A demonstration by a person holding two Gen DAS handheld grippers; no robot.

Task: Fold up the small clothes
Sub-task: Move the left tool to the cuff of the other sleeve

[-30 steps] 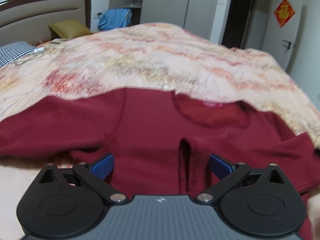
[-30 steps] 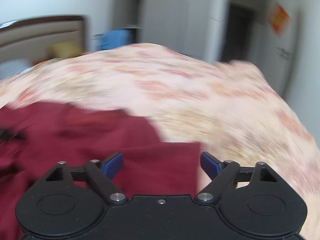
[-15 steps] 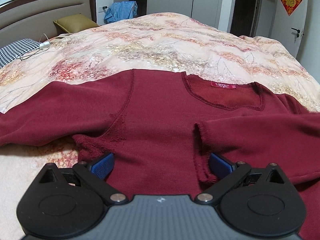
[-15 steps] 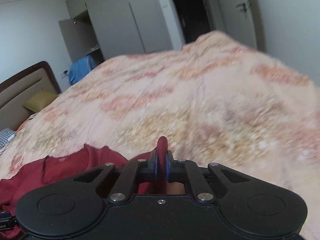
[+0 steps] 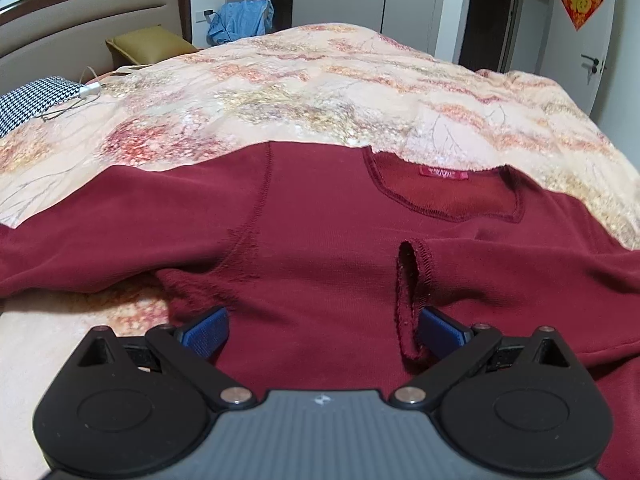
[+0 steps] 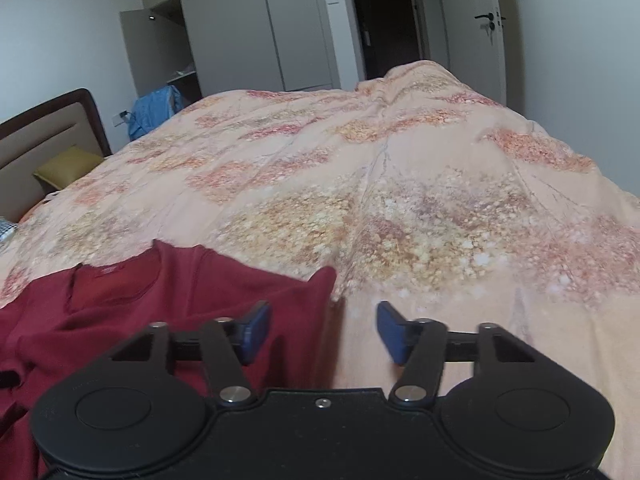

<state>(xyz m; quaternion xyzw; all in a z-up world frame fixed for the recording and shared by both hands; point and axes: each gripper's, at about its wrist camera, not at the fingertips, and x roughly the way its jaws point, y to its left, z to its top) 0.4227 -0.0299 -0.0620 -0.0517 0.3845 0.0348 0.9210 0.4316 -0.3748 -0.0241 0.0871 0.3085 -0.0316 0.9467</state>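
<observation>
Showing unreadable red neck label (image 5: 443, 173) (maroon shirt (image 5: 320, 248))

Even, soft indoor light fills both views, with no hard glare. Fisheye distortion bows the bedspread (image 5: 360, 92) and bends door and wardrobe lines near the rim; black vignette cuts the upper corners. The left wrist view is sharp on the dark red top (image 5: 320, 248), its seams crisp. The right wrist view is softer, with slight blur on the red cloth's edge (image 6: 320, 280). The doorway (image 6: 380, 20) is dark.
</observation>
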